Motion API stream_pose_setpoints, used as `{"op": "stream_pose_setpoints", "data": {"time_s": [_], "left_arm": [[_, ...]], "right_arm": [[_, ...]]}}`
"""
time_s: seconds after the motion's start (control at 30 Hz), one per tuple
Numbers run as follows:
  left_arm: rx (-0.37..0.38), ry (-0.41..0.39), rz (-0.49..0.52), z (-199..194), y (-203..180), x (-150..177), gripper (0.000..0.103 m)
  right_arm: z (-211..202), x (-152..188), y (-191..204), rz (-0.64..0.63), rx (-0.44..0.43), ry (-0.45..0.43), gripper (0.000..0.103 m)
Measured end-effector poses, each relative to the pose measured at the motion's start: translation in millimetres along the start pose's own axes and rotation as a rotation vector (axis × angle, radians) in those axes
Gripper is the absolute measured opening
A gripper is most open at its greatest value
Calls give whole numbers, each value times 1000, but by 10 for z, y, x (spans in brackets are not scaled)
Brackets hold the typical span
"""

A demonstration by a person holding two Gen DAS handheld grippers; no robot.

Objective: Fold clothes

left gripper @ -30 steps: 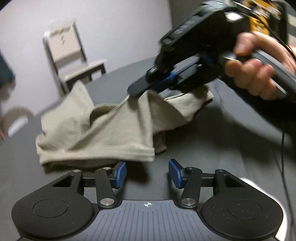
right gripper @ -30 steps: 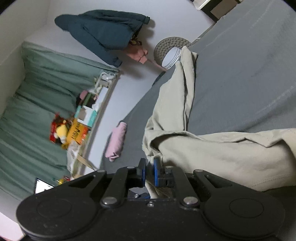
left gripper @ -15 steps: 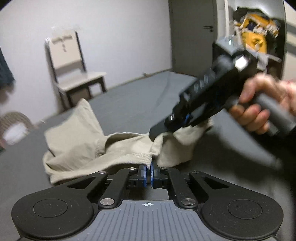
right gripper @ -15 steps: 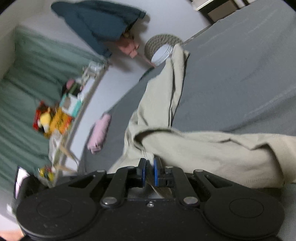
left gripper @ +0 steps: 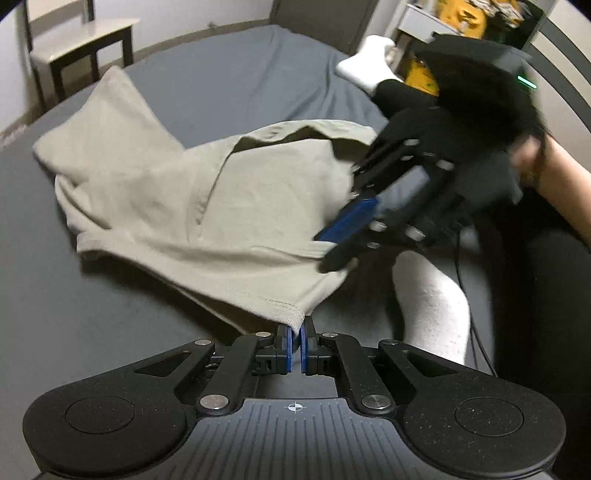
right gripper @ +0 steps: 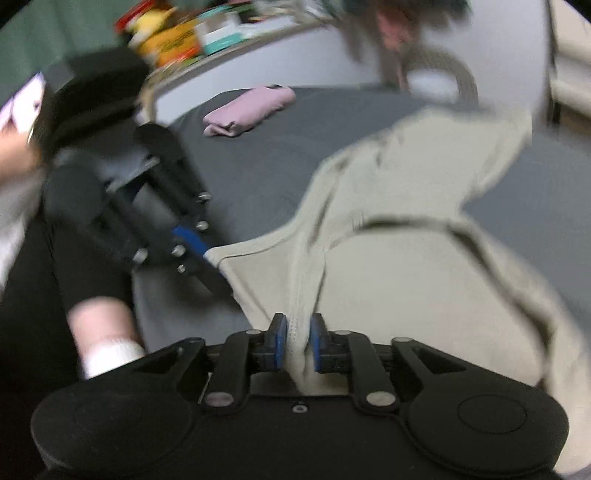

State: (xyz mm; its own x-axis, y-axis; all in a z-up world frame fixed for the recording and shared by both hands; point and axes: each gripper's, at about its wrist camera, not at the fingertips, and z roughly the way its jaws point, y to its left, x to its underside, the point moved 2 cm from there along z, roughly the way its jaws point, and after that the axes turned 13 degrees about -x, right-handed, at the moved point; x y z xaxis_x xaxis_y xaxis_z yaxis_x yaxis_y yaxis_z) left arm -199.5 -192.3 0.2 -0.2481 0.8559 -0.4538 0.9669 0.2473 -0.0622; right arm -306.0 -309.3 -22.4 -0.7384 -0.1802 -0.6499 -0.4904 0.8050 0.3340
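Left tool point(left gripper: 294, 345) clamped on ribbed hem, right tool point(right gripper: 298, 345) pinching soft beige shirt point(left gripper: 207, 206)

Wooden chair point(left gripper: 79, 35) (pale wall behind)

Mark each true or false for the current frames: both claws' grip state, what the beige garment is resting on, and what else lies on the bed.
1. The left claw is shut on the hem of the beige shirt. True.
2. The right claw is empty. False: a fold of the beige shirt runs between its blue pads.
3. The beige shirt lies partly on the grey bed sheet. True.
4. The pink folded garment lies on top of the beige shirt. False: it sits apart, further back on the sheet.
5. A chair stands beyond the bed. True.
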Motion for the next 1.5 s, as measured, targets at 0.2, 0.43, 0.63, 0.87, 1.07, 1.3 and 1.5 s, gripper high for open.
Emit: {"op": "stream_pose_setpoints", "data": {"time_s": [0.2,0.43,0.63,0.87,1.07,1.3,1.5], "left_arm": [[27,7,-30,-39,37,46,4],[44,2,-39,-171,90,20,4],[47,13,-11,-231,80,-9,4],[-81,-11,108,-277,-11,46,4],[-440,-96,513,-337,-504,265,20],[-807,-372,964,-285,-1077,588,82],[-898,-390,1188,4,-1358,693,82]], "right_arm": [[-19,118,741,-566,150,72,33],[439,334,1200,-955,372,204,22],[541,410,1233,-1044,489,225,10],[406,274,1204,-880,414,167,4],[251,102,1046,-653,305,82,4],[41,-44,727,-353,124,-11,4],[-101,-82,454,-109,13,-85,4]]}}
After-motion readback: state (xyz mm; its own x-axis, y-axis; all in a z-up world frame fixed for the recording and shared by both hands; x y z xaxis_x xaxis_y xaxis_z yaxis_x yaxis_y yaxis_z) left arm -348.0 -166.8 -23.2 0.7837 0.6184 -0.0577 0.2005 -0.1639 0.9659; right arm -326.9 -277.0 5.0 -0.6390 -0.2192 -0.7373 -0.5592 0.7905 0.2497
